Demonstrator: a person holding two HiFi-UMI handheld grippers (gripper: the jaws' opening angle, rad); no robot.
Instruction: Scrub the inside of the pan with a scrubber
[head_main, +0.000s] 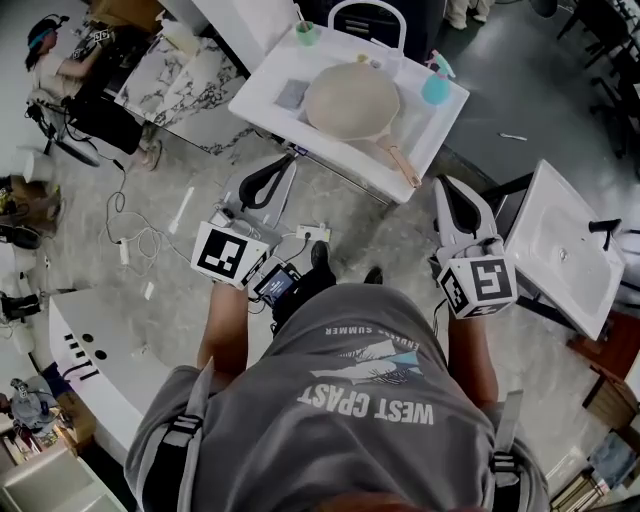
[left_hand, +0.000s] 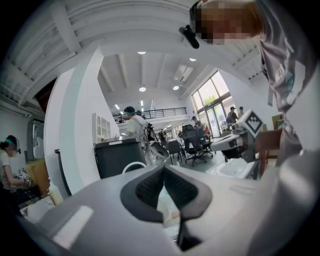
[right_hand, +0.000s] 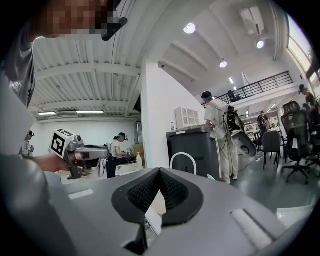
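Approach: you are carrying left gripper (head_main: 278, 172), right gripper (head_main: 455, 195) closed, empty; open one before reaching scrubber (head_main: 293, 94) beside pan (head_main: 352, 100).

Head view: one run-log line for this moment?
phase: before pickup | left claw: shut, empty | right claw: shut, empty | pan: on table, untouched | scrubber: beside pan, not picked up

Grey T-shirt (head_main: 370, 400): large print "WEST COAST"; smaller inverted line above, partly legible, "SUMMER".
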